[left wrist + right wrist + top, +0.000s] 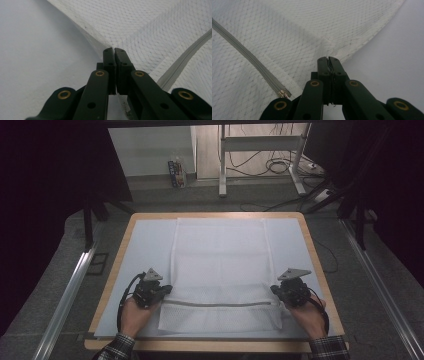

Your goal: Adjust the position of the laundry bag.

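Bag: white mesh laundry bag (220, 265) lies flat on pale sheet (145, 240) covering wooden table (320, 270); near end folded, reaching between both grippers.
Zipper: grey zipper (220, 304) runs across the near fold, from just beside the left gripper to just beside the right one.
Left gripper: left gripper (164, 291) sits at the bag's left edge; jaws pressed together on the mesh hem.
Left gripper view: left gripper (114, 50) pinches the bag edge (100, 45) at its tips; zipper (185, 62) passes to the right of the jaws; bare sheet (37, 50) to their left.
Right gripper: right gripper (276, 291) sits at the bag's right edge; jaws closed on the mesh.
Right gripper view: right gripper (328, 58) clamps the folded edge (342, 53), a sliver of cloth showing between the tips; zipper (249, 62) runs to the left of the jaws, its metal end (284, 94) just beside them; bare sheet (392, 55) to their right.
Hands: person's left hand (134, 315) and right hand (307, 316) hold the grippers from behind, plaid cuffs (327, 347) at the near table edge.
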`<action>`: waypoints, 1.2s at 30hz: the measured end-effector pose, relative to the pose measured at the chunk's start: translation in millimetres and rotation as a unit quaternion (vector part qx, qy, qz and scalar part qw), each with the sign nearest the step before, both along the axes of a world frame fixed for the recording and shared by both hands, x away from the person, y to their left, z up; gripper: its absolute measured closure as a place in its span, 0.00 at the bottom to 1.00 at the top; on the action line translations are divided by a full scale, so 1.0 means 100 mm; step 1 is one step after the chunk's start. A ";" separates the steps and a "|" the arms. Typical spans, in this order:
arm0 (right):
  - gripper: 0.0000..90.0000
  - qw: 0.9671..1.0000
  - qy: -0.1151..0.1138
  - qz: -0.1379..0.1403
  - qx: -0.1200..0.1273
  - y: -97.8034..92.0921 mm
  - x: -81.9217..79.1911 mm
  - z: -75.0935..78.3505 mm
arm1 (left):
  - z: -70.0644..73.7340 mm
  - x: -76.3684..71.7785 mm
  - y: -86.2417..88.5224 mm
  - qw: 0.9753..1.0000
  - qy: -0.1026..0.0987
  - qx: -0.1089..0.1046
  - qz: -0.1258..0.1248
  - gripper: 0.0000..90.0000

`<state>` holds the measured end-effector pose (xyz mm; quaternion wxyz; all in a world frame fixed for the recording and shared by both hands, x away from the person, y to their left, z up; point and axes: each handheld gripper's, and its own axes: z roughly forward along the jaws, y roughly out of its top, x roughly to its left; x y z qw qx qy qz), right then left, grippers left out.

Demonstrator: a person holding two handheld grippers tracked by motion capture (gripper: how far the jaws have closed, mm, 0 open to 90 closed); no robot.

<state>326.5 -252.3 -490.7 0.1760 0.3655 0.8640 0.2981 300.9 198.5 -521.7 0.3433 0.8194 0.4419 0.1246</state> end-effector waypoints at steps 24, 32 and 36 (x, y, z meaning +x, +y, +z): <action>0.89 1.000 0.014 0.011 -0.007 0.01 -0.02 -0.07 | -0.08 0.00 0.02 1.000 -0.008 0.001 0.018 0.77; 0.63 1.000 0.001 0.013 0.000 0.01 -0.05 -0.06 | -0.05 -0.02 0.01 0.999 -0.033 -0.008 0.018 0.45; 0.48 1.000 -0.003 0.011 0.002 0.00 -0.07 -0.07 | -0.06 -0.05 0.01 0.999 -0.038 -0.008 0.016 0.35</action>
